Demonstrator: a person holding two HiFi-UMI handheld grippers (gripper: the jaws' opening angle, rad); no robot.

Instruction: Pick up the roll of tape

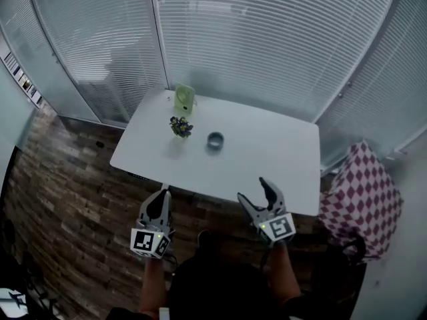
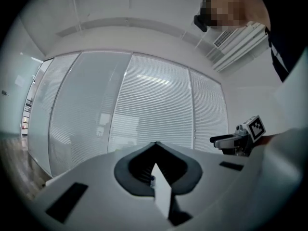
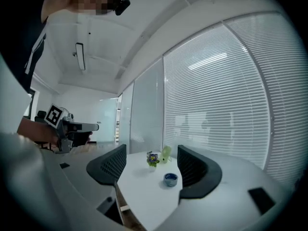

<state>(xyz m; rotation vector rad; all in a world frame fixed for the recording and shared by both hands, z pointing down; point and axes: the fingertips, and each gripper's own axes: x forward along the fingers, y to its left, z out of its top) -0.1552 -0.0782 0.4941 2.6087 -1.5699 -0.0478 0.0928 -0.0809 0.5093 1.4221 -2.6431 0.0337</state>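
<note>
Grippers hang short of the table: right gripper spread and empty, left gripper pressed together. Beyond the edge, a plant stands just left of the tape, mid-table. A reach drifting left would likely knock the plant over

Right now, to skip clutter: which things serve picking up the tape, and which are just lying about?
Job: small blue-grey roll of tape; open right gripper; shut left gripper.
Lying about: pale green plastic gadget; small pot of purple flowers; red-and-white checked cloth beside the white table.
</note>
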